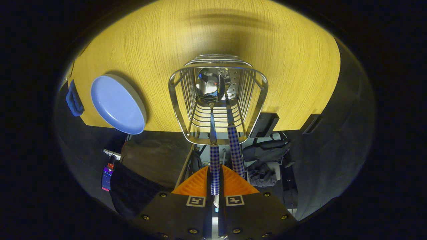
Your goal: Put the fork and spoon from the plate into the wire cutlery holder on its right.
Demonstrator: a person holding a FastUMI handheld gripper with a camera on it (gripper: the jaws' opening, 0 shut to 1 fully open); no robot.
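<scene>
Checked spoon handle clamped between tongs.

Staged recording booth, wooden table, dark drapes, person's badge, stowed clothing

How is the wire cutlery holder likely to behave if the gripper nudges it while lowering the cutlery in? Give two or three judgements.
The wire cutlery holder is probably light, being open thin wire, so it may slide on the smooth wooden table. It looks tall and narrow, so a sideways push from the utensil clamped in the gripper could tip it. The wire itself likely stays stiff.
</scene>
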